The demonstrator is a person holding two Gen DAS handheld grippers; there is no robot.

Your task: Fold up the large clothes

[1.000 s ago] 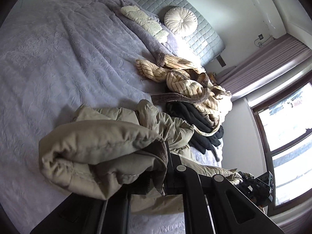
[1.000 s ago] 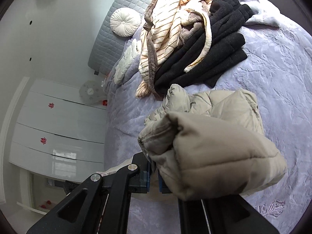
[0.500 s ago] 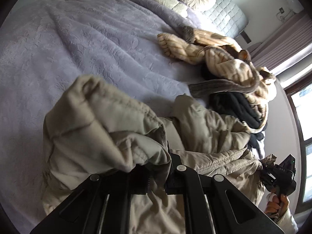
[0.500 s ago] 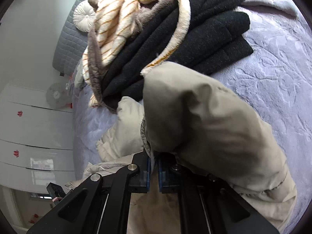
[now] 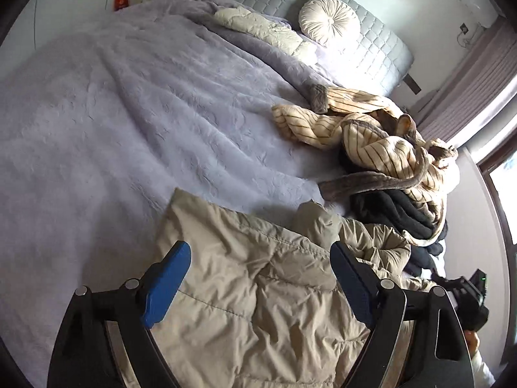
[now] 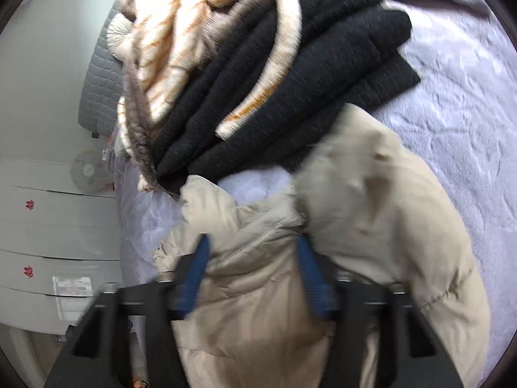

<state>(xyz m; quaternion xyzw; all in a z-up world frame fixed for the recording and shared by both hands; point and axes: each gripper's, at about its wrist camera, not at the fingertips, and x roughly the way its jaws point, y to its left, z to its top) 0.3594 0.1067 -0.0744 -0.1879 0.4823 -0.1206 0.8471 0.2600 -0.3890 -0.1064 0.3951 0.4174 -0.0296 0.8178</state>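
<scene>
Left wrist view looks steeply down the left gripper (image 5: pixel 260 278), whose jaws have just been opening and stand wide apart over the beige puffer jacket (image 5: pixel 258 297) lying on the bed (image 5: pixel 113 123) near its foot edge. Right wrist view alone shows the right gripper (image 6: pixel 253 278), also just opened, with jacket folds loose between its blue pads, and black clothes (image 6: pixel 290 97) under a striped robe (image 6: pixel 168 32).

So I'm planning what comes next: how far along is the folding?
Done, it seems: the beige puffer jacket is doubled over on the bed, and a black garment lies folded beside it. In hand: nothing; the left tool and right tool have just been opening, their pads off the jacket between them. Left: the striped robe, heaped unfolded on the black one.
</scene>
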